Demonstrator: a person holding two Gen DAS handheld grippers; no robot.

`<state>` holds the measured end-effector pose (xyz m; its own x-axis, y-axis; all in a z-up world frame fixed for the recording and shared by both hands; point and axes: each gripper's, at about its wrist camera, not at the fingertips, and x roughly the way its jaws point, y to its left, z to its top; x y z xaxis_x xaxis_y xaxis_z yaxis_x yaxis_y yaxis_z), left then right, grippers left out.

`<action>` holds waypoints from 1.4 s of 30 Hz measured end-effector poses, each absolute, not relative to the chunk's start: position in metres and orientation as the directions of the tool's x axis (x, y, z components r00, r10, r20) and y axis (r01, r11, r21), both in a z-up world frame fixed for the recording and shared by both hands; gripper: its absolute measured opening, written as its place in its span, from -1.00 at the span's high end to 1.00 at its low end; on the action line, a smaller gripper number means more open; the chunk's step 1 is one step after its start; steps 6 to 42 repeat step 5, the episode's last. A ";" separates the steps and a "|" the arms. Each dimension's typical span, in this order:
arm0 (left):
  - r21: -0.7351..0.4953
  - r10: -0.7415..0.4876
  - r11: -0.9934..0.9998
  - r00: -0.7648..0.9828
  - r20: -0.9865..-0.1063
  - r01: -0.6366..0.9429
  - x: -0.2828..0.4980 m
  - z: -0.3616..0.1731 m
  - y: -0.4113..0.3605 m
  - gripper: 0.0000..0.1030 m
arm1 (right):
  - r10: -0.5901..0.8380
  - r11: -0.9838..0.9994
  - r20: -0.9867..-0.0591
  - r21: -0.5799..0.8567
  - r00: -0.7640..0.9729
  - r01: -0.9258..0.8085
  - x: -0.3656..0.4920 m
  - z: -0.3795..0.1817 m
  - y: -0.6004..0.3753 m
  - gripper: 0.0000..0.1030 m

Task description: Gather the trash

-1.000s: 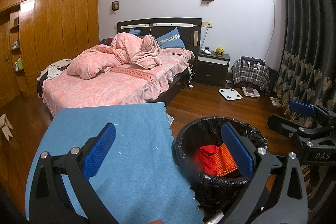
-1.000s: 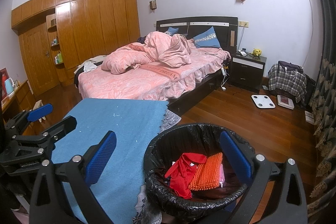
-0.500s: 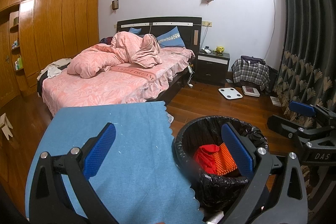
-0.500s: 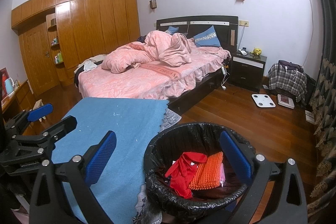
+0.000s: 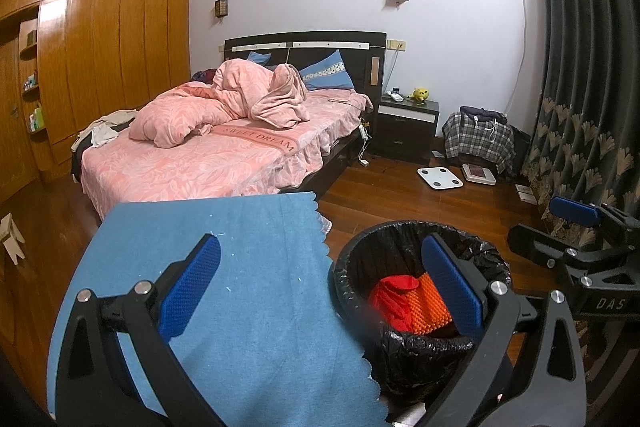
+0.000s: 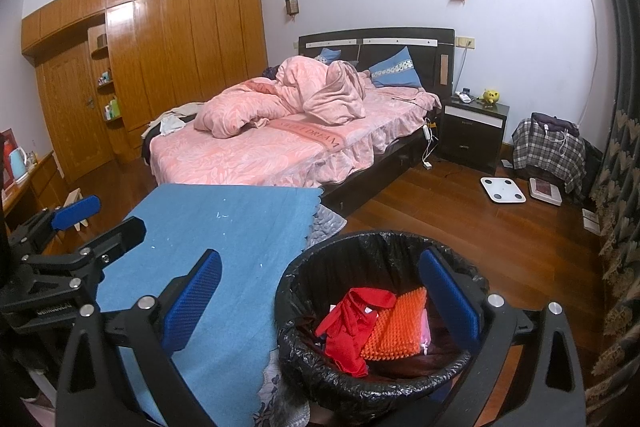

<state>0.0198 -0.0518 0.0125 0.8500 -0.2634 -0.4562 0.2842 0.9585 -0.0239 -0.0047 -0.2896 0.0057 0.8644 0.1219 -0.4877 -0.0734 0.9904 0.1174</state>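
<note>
A black-lined trash bin (image 6: pixel 320 259) stands on the floor beside a table covered with a blue cloth (image 6: pixel 208 227). Inside lie a red cloth (image 6: pixel 352 319) and an orange bumpy pad (image 6: pixel 396 327). The bin also shows in the left wrist view (image 5: pixel 400 239), with the red cloth (image 5: pixel 390 297) and the orange pad (image 5: pixel 434 311) in it. My left gripper (image 5: pixel 320 283) is open and empty, above the cloth's edge (image 5: pixel 256 267) and the bin. My right gripper (image 6: pixel 320 299) is open and empty, above the bin's left rim.
A bed with pink bedding (image 6: pixel 280 143) stands behind the table. A dark nightstand (image 6: pixel 472 135), a white scale (image 6: pixel 502 189) and a plaid-covered pile (image 6: pixel 548 151) lie on the wooden floor at the right. Dark curtains (image 5: pixel 580 67) hang at the far right. A wooden wardrobe (image 6: pixel 160 67) lines the left wall.
</note>
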 end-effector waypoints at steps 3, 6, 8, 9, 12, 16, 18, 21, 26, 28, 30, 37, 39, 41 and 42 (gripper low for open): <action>-0.023 -0.262 0.959 0.850 -0.457 0.284 0.020 0.012 -0.051 -0.90 | 0.122 0.990 -0.488 0.118 0.864 -0.073 -0.005 0.006 -0.290 -0.88; -0.023 -0.263 0.959 0.850 -0.456 0.284 0.020 0.012 -0.051 -0.90 | 0.121 0.990 -0.488 0.118 0.864 -0.072 -0.005 0.006 -0.290 -0.88; -0.023 -0.263 0.959 0.850 -0.456 0.284 0.020 0.012 -0.051 -0.90 | 0.121 0.990 -0.488 0.118 0.864 -0.072 -0.005 0.006 -0.290 -0.88; -0.023 -0.263 0.959 0.850 -0.456 0.284 0.020 0.012 -0.051 -0.90 | 0.121 0.990 -0.488 0.118 0.864 -0.072 -0.005 0.006 -0.290 -0.88; -0.023 -0.263 0.959 0.850 -0.456 0.284 0.020 0.012 -0.051 -0.90 | 0.121 0.990 -0.488 0.118 0.864 -0.072 -0.005 0.006 -0.290 -0.88; -0.023 -0.263 0.959 0.850 -0.456 0.284 0.020 0.012 -0.051 -0.90 | 0.121 0.990 -0.488 0.118 0.864 -0.072 -0.005 0.006 -0.290 -0.88; -0.023 -0.263 0.959 0.850 -0.456 0.284 0.020 0.012 -0.051 -0.90 | 0.121 0.990 -0.488 0.118 0.864 -0.072 -0.005 0.006 -0.290 -0.88; -0.023 -0.263 0.959 0.850 -0.456 0.284 0.020 0.012 -0.051 -0.90 | 0.121 0.990 -0.488 0.118 0.864 -0.072 -0.005 0.006 -0.290 -0.88; -0.023 -0.263 0.959 0.850 -0.456 0.284 0.020 0.012 -0.051 -0.90 | 0.121 0.990 -0.488 0.118 0.864 -0.072 -0.005 0.006 -0.290 -0.88; -0.023 -0.263 0.959 0.850 -0.456 0.284 0.020 0.012 -0.051 -0.90 | 0.121 0.990 -0.488 0.118 0.864 -0.072 -0.005 0.006 -0.290 -0.88; -0.023 -0.263 0.959 0.850 -0.456 0.284 0.020 0.012 -0.051 -0.90 | 0.121 0.990 -0.488 0.118 0.864 -0.072 -0.005 0.006 -0.290 -0.88; -0.023 -0.263 0.959 0.850 -0.456 0.284 0.020 0.012 -0.051 -0.90 | 0.121 0.990 -0.488 0.118 0.864 -0.072 -0.005 0.006 -0.290 -0.88; -0.023 -0.263 0.959 0.850 -0.456 0.284 0.020 0.012 -0.051 -0.90 | 0.121 0.990 -0.488 0.118 0.864 -0.072 -0.005 0.006 -0.290 -0.88; -0.023 -0.263 0.959 0.850 -0.456 0.284 0.020 0.012 -0.051 -0.90 | 0.121 0.990 -0.488 0.118 0.864 -0.072 -0.005 0.006 -0.290 -0.88; -0.023 -0.263 0.959 0.850 -0.456 0.284 0.020 0.012 -0.051 -0.90 | 0.121 0.990 -0.488 0.118 0.864 -0.072 -0.005 0.006 -0.290 -0.88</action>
